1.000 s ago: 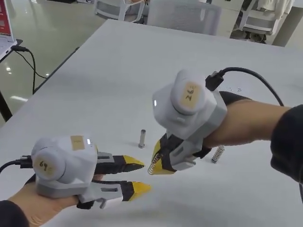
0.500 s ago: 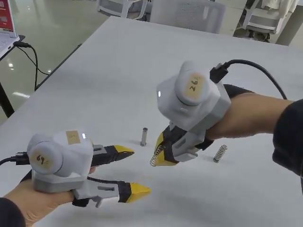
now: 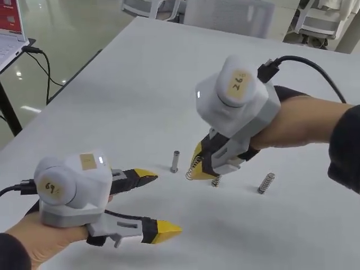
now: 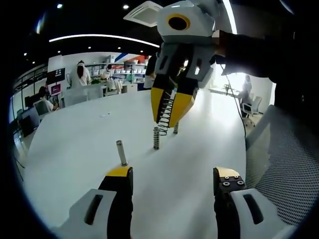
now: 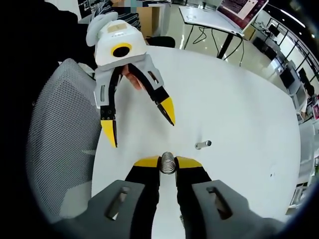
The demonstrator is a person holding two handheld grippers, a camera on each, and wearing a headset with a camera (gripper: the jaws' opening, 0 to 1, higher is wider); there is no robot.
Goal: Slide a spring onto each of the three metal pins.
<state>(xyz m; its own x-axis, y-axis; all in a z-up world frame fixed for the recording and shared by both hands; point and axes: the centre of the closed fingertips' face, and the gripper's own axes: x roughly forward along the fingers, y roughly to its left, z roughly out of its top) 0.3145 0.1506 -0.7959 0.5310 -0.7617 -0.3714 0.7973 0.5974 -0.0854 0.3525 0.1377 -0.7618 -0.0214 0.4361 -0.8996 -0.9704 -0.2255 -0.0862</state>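
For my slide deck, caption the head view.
Right hand-held gripper grips a spring near a bare metal pin; left hand-held gripper hangs open.

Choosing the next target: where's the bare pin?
Head view: the bare pin stands just left of the right gripper and its spring, ahead of the left gripper.

The left gripper (image 3: 163,203) was held low over the near left of the table (image 3: 140,84), its jaws pointing right. The right gripper (image 3: 203,171) hung over the table's middle, to the right and farther back, tips down, with a spring (image 3: 192,169) between them. A bare pin (image 3: 175,161) stood upright on the table just left of that spring, beyond the left gripper's tips. A second spring (image 3: 216,181) stood on end beneath the right gripper, and a third spring (image 3: 266,183) stood farther right, well apart from the pin. Chairs (image 3: 225,14) sat behind the far edge, and a laptop (image 3: 10,28) sat off to the left, past the table's side.
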